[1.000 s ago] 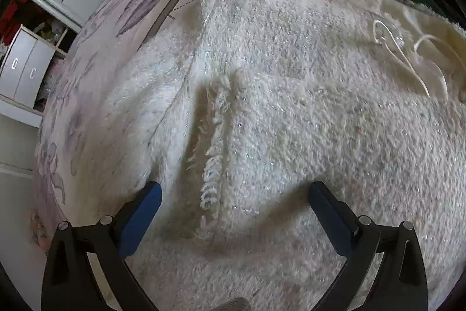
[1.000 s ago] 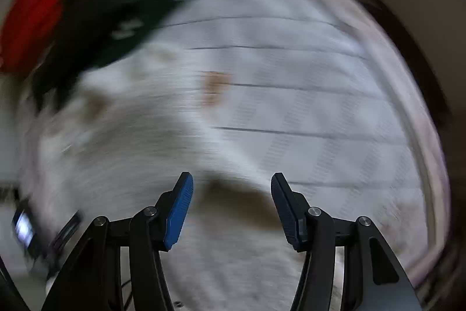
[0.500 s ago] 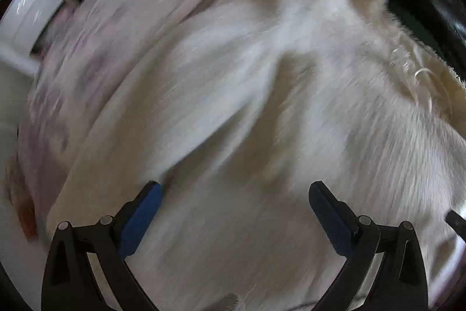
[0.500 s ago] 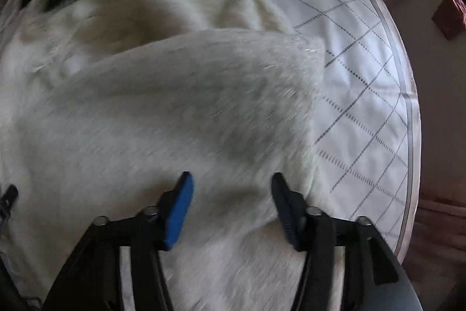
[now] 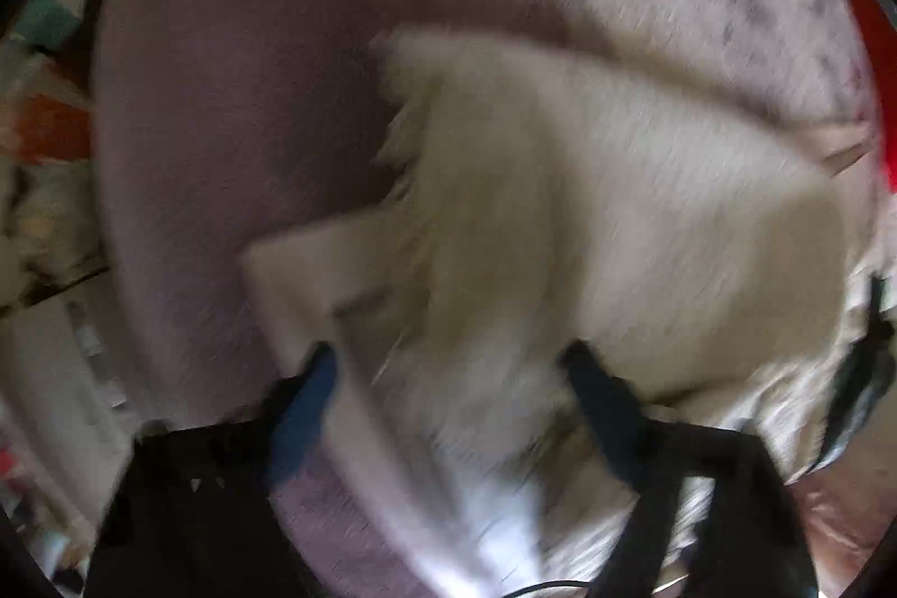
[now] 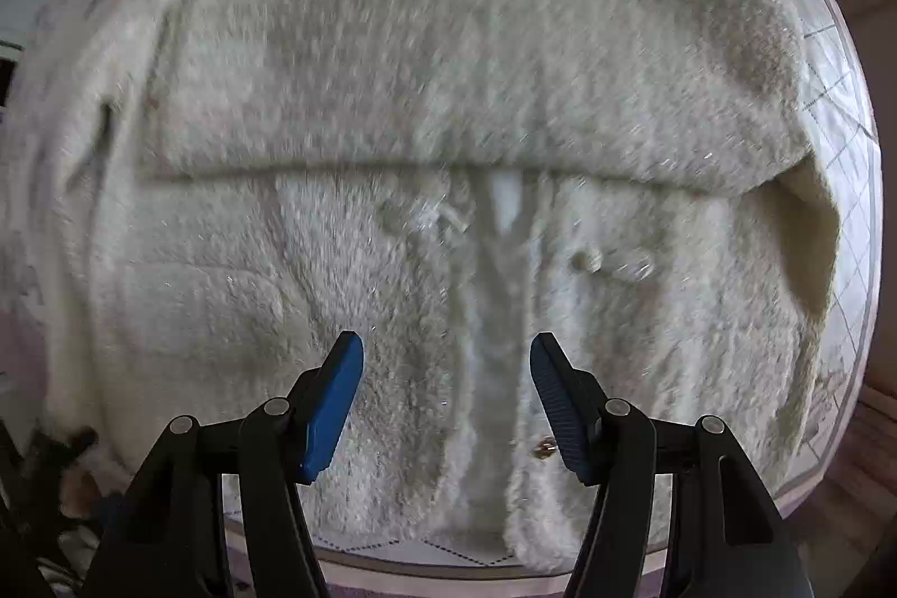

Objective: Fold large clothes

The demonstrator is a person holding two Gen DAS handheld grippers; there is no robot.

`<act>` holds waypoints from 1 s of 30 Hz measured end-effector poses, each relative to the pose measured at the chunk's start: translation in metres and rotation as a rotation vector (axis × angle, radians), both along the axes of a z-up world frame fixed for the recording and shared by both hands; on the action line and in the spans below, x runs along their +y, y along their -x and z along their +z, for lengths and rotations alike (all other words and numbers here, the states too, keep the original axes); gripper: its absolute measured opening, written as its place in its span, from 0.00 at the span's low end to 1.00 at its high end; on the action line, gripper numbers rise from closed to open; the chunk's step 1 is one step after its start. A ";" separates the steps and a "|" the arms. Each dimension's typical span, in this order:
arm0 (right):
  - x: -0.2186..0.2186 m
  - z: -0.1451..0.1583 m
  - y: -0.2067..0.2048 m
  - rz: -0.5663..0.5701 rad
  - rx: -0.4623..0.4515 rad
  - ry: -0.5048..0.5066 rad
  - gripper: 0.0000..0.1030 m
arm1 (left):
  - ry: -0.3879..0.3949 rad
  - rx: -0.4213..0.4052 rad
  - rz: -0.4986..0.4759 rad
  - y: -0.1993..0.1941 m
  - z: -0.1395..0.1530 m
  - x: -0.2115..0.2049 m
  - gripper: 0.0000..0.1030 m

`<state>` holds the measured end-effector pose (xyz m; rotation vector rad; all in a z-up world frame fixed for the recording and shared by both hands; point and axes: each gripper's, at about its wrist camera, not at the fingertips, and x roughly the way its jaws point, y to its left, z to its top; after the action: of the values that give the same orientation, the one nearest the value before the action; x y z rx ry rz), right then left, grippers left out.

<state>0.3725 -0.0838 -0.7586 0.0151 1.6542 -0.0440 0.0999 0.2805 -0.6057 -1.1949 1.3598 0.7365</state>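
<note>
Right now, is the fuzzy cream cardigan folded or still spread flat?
Partly folded: on the cream cardigan, a sleeve lies across the chest; its straight edge crosses the button placket.

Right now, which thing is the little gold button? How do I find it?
Look at the big fluffy cream cardigan spread over the bed. Follow its front opening down towards the hem, close to the right gripper. The gold button sits just right of that opening: tiny, shiny and metallic, unlike the pale fuzzy bobble higher up.

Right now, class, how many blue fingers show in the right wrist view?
2. One finger stands lower left of centre, the other lower right, apart, both above the cream cardigan. None seems hidden.
</note>
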 end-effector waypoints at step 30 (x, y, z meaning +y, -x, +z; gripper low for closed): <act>0.068 0.004 -0.012 -0.150 -0.041 0.040 0.62 | 0.102 -0.313 0.229 -0.019 -0.002 0.062 0.49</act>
<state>0.3841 -0.0160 -0.7549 0.1094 1.6080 -0.1897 0.1191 0.3421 -0.6075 -1.4958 1.0216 0.6128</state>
